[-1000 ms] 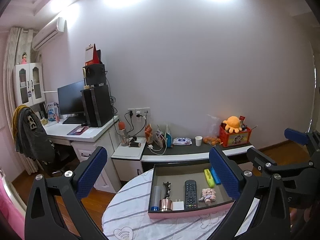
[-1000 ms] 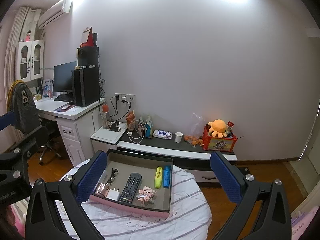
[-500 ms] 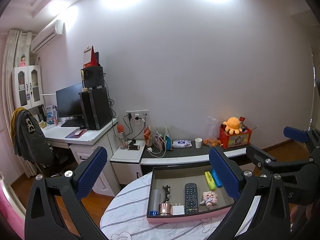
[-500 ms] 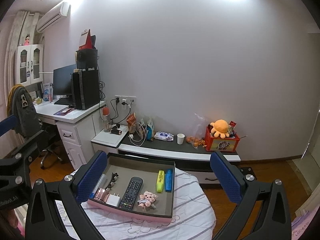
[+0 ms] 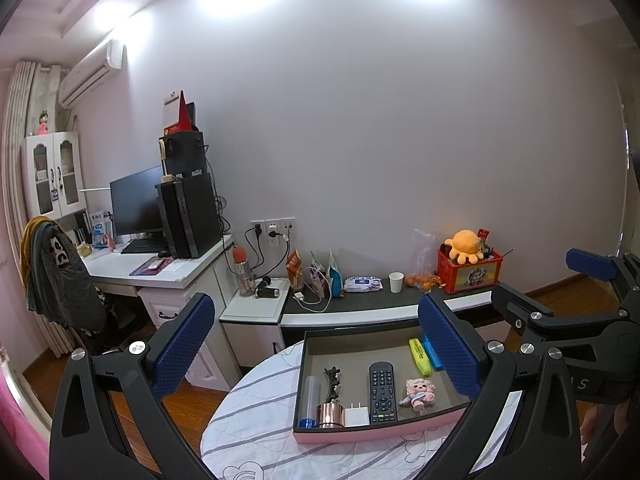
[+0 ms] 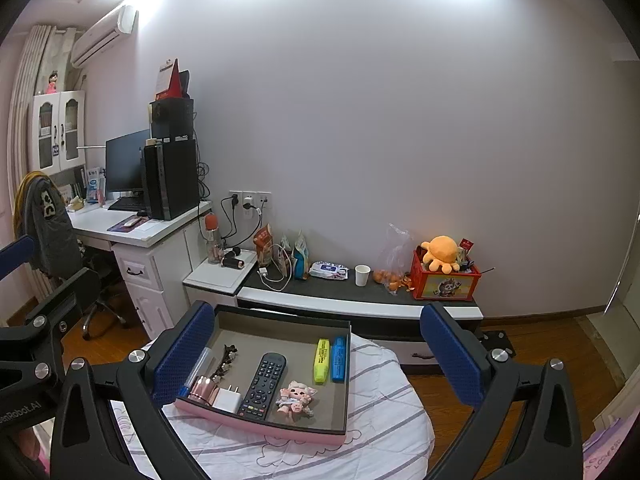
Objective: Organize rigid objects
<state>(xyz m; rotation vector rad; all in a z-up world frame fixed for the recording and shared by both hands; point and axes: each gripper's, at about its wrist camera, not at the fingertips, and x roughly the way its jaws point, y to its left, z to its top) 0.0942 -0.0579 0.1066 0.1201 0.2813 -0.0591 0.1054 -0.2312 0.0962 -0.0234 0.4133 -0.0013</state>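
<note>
The tray [image 6: 336, 364] sits on the round table [image 6: 384, 432] and holds the remote [image 6: 265, 384], two highlighters [image 6: 329, 360], a doll [image 6: 297, 397], a charger plug [image 6: 227, 399] and small items along its left side. Over the last second both views have risen and pulled back slightly from the tray. The left gripper [image 5: 316, 354] and right gripper [image 6: 316, 354] stand wide open, holding nothing. Judgement: the contents look sorted, so the task appears finished or nearly so.

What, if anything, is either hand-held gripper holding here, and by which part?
Nothing is held. The left hand-held gripper and right hand-held gripper are both open and empty, above the pink-sided rectangular tray where the black remote control lies.
</note>
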